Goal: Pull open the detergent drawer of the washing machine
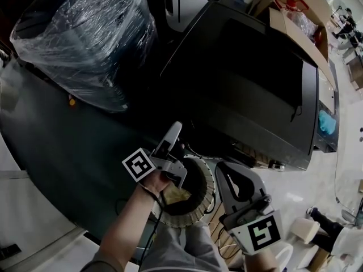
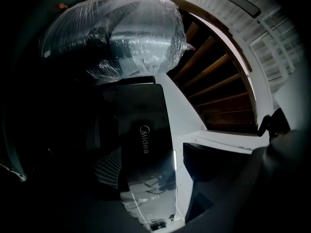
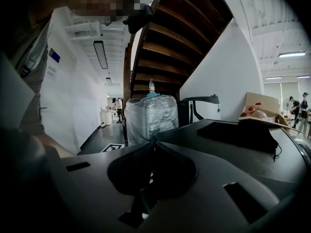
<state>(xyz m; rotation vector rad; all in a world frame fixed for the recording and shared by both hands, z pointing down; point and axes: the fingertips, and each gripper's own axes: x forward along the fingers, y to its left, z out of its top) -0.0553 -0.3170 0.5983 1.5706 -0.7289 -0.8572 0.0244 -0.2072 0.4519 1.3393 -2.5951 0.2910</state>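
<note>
The black washing machine (image 1: pixel 244 78) fills the middle of the head view, seen from above. In the left gripper view its front shows a dark glossy panel with a Midea logo (image 2: pixel 144 139), and a strip with small icons (image 2: pixel 150 198) continues past it. I cannot tell where the drawer's edges run. My left gripper (image 1: pixel 172 136) points at the machine's front edge and stands open with nothing between its jaws. My right gripper (image 1: pixel 227 177) hangs lower right of it, in front of the machine. Its jaw tips meet (image 3: pixel 153 142) and hold nothing.
A large plastic-wrapped bundle (image 1: pixel 85 38) stands left of the machine. An open cardboard box (image 1: pixel 295 16) sits behind its right side. A round ribbed basket (image 1: pixel 193 211) lies on the floor below the grippers. A wooden staircase (image 3: pixel 170 42) rises behind.
</note>
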